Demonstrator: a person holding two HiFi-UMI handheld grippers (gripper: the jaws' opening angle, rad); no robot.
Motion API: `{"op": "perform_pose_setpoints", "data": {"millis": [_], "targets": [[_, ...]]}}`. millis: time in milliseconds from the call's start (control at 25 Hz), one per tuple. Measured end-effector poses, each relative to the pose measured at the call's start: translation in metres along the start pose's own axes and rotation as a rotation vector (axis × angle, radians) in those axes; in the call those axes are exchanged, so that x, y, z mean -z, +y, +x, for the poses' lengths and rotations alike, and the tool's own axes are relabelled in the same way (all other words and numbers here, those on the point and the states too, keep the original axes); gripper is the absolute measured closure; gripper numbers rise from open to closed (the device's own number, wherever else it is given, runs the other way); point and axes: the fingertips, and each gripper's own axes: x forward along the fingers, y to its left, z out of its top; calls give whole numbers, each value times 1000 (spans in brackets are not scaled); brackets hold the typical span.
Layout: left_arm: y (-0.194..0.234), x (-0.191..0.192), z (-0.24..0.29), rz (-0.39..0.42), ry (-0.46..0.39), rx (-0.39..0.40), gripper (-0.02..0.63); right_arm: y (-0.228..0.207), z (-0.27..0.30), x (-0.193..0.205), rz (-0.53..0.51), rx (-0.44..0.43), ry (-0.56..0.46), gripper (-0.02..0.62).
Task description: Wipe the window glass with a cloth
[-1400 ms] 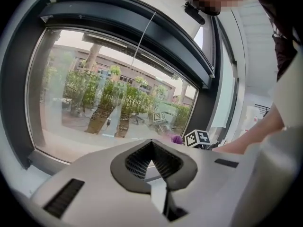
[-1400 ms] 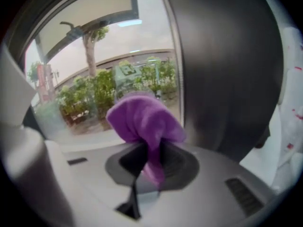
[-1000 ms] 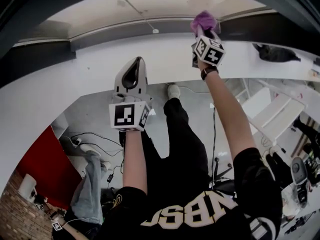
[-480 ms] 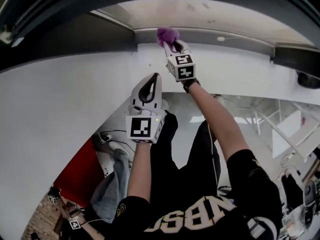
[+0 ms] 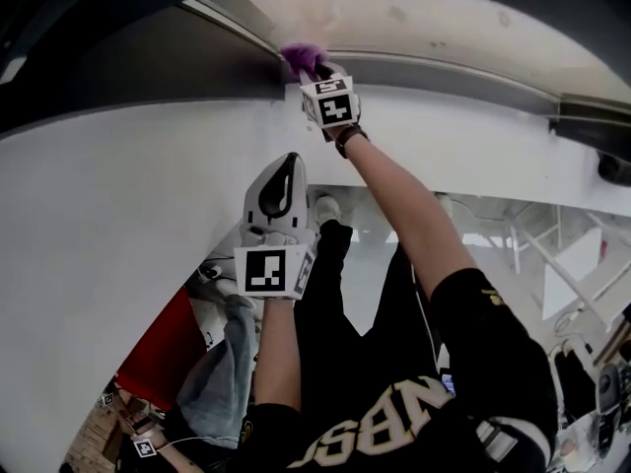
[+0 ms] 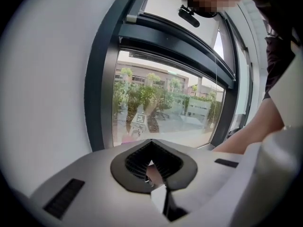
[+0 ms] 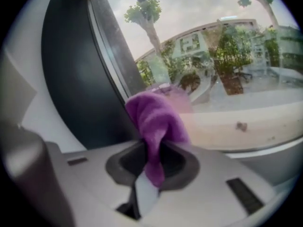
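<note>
The purple cloth is bunched between the jaws of my right gripper, which is shut on it. Its top presses on the window glass right beside the dark frame post. In the head view the cloth sits at the corner where the glass meets the frame, with my right gripper behind it on an outstretched arm. My left gripper hangs lower and nearer, away from the glass, with nothing in it. In its own view the left gripper is shut, and the glass lies ahead.
A dark frame borders the pane, with white wall beside it. A blind housing and a thin pull cord run over the glass. Trees and buildings show outside. A red surface and cables lie below.
My right gripper has carried the cloth left along the glass to the frame post. The left gripper has dropped slightly and now faces the pane's left edge.
</note>
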Motion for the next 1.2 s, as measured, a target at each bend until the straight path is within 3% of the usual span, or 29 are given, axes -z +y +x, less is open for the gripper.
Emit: {"op": "perform_pose_setpoints", "data": {"millis": [160,280,480,840,920,1200], "targets": [[-22,11,11,-11,11,5,588,-62,-29,-2,28,74,-25,522],[-54,20,25,-12,25,29,588,-112,-70,-2,-7,100,-28,522],[-131,21,65,-20,21,90,588,-206,-150,1,-29,150,-41,522],[-269,15,124,-50,-3,187,588,-396,-292,13,15,367,-32,522],[-293,14,133,-54,-8,199,588,-429,-315,18,69,394,-37,522],[-342,13,151,-52,-8,230,588,-551,-407,53,496,639,-144,523]]}}
